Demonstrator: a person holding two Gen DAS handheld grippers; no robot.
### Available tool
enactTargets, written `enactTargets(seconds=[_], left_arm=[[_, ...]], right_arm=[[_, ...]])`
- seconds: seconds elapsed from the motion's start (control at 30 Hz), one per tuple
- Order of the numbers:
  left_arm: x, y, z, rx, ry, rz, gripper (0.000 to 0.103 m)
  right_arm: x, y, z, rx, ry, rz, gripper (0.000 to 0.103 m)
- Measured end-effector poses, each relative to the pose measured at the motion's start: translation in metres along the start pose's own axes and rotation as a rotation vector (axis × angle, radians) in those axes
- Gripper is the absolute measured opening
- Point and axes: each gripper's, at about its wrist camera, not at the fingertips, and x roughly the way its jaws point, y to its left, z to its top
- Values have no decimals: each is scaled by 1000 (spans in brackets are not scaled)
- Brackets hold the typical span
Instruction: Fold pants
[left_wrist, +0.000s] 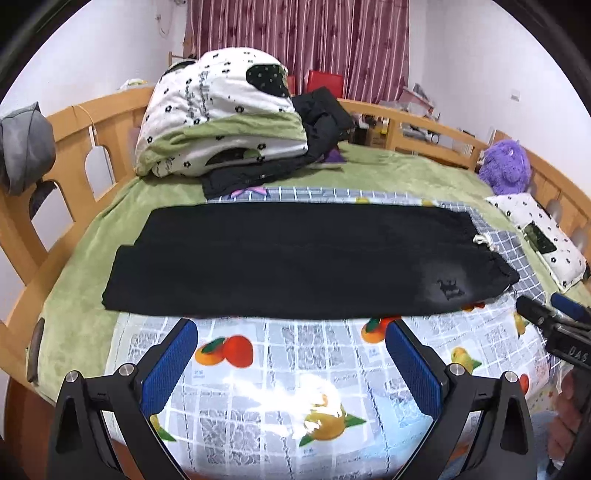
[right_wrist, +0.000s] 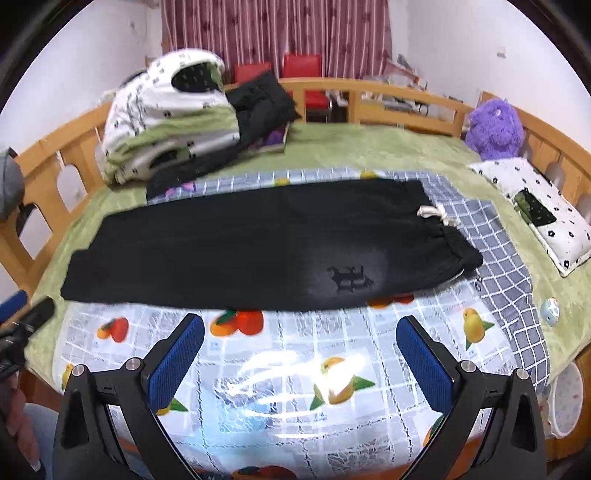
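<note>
A wooden-railed bed (left_wrist: 66, 122) fills both views, spread with a green plush blanket (right_wrist: 388, 147); a dark red patterned curtain (left_wrist: 295, 40) hangs on the white wall behind it. Over the near part of the bed lies a glossy plastic sheet printed with oranges and pears (left_wrist: 280, 376), with small printed characters too blurred to read, and under it a grey-and-white checked cloth (right_wrist: 491, 258).

The black pants (left_wrist: 295, 258) lie flat across the sheet, folded leg over leg, long axis running left to right: the leg ends point left, and the waistband with its white drawstring (right_wrist: 437, 216) points right. A small dark embroidered emblem (right_wrist: 349, 280) sits near the waist end; its letters cannot be made out.

At the far left stands a folded white flower-print quilt (left_wrist: 221, 110) with dark clothing beside it. A purple plush toy (right_wrist: 495, 125) sits by the right rail, near a flower-print pillow (right_wrist: 535, 206).

The left gripper (left_wrist: 291, 354) hovers over the sheet just short of the pants, jaws spread wide, holding nothing. The right gripper (right_wrist: 301, 350) does likewise; seen from the left wrist, its black body shows partial lettering "DAS"
</note>
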Motion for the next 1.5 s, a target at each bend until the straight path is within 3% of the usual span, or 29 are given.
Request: enactTargets(seconds=[0.17, 0.33, 0.9, 1.5], left_arm=[[-12, 7, -2, -24, -45, -39, 102], [-3, 16, 0, -57, -10, -61, 102], [1, 27, 0, -105, 6, -99, 102], [4, 28, 1, -114, 14, -55, 102]], right_arm=[[-1, 1, -2, -20, 2, -6, 102], [2, -6, -1, 9, 6, 7, 102], [9, -8, 0, 15, 30, 23, 102], [12, -8, -2, 16, 32, 51, 102]])
